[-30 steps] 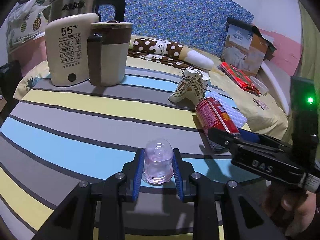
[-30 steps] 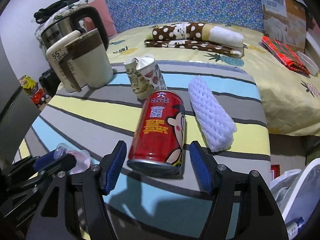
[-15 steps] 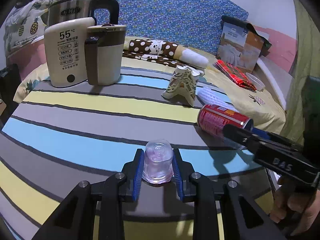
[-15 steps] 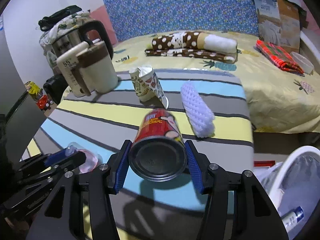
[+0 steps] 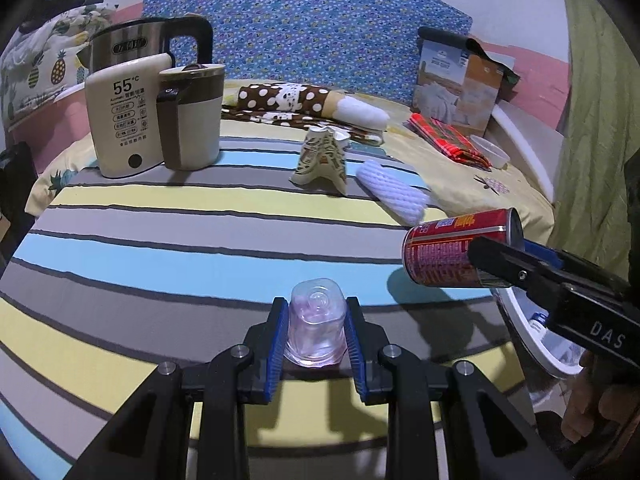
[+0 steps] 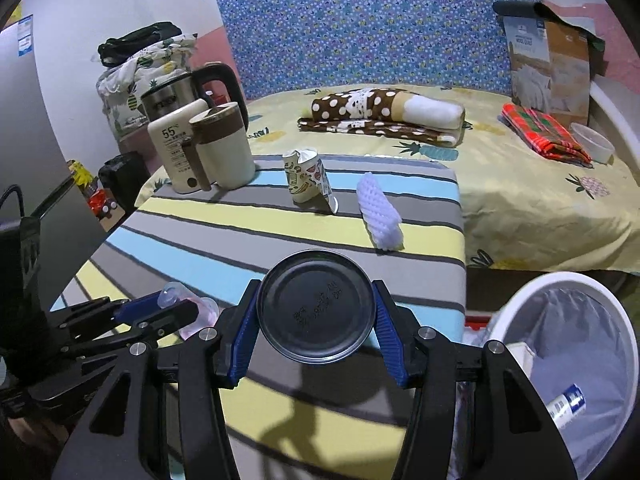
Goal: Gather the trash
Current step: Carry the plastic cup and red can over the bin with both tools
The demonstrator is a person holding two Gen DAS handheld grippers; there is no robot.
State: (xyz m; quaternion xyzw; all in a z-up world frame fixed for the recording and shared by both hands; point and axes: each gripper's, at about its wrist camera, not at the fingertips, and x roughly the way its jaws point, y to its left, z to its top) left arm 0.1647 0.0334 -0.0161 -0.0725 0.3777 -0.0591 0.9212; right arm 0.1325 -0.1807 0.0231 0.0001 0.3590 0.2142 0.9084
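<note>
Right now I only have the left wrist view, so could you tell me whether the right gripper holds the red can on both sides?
Observer: Yes. The right wrist view shows both blue pads of the right gripper pressed against the red can, whose dull bottom end faces the camera.
Operator: Thank you. Could you say where the bin's mouth is?
Observer: The white bin stands off the edge of the striped table, right of the can in that view, its lined mouth open.
Operator: Is anything in it already?
Observer: A small tube with a blue-and-white label lies inside.
</note>
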